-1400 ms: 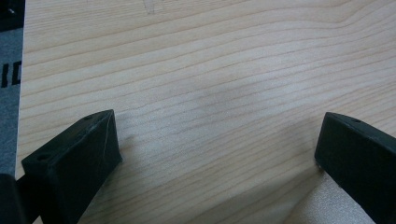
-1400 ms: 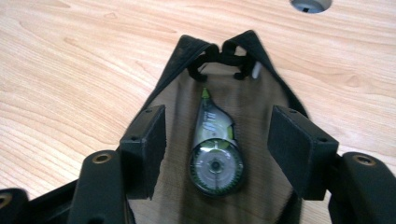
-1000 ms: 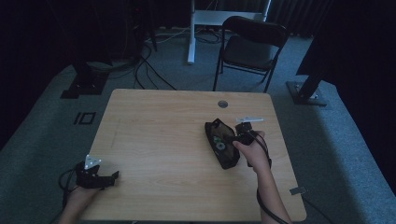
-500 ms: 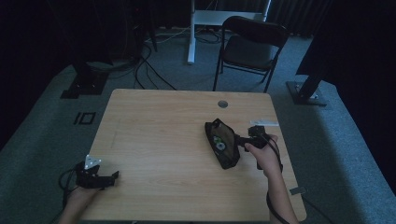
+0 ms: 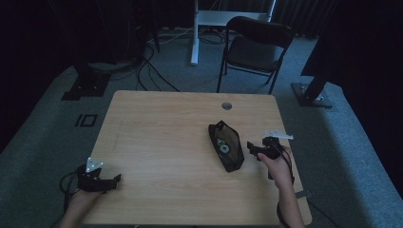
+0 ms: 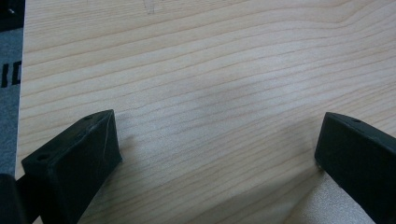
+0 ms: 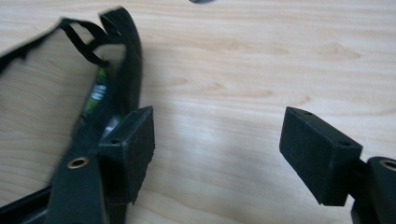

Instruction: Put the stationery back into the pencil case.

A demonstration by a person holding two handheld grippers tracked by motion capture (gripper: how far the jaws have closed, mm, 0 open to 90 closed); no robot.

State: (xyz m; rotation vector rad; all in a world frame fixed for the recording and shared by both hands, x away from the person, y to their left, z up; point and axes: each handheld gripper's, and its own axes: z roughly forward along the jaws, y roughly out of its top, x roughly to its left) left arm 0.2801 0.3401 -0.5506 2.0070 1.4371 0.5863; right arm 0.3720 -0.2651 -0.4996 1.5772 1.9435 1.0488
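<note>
both grippers, left gripper [image 5: 115, 179] and right gripper [image 5: 250, 147], are black with blocky jaws showing small screw holes; each carries a grey three-cornered plate and trails a dark cable.

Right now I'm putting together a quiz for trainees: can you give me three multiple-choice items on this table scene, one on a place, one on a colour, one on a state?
1. Where does the pouch lie on the table?
A. far left corner
B. right of the middle
C. near left edge

2. What colour is the pouch?
A. black
B. red
C. white

3. How do the right gripper jaws stand?
A. clamped on the pouch
B. shut on nothing
C. apart, nothing between them

Answers:
1 B, the high view shows it right of the middle, by the right gripper.
2 A, its mesh and edging are black.
3 C, bare wood shows between the jaws, which have just been opening.
</note>
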